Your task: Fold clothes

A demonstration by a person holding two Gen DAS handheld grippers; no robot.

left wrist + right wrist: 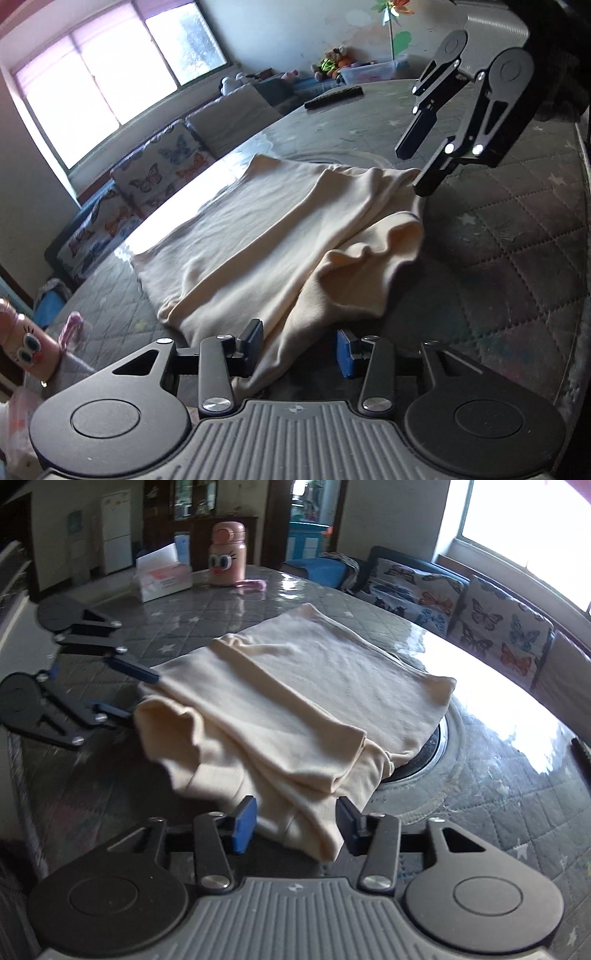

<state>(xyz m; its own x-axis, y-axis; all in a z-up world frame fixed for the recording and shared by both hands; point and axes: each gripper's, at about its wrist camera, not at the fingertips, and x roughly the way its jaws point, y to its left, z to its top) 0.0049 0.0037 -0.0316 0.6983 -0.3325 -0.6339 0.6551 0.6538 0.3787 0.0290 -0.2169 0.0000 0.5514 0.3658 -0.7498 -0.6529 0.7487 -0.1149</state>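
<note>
Quilted table (pixel 517 812) bears folded cream garment (pixel 295 701).

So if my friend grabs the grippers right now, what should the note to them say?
Left gripper: open, cloth edge between its jaws, not pinched.
Right gripper: open too, a cloth corner lying between its jaws.
The cream cloth lies on the quilted table, already folded over into layers, the near edges bunched and untidy.
Left to do: smooth the bunched edge, then probably another fold.
</note>
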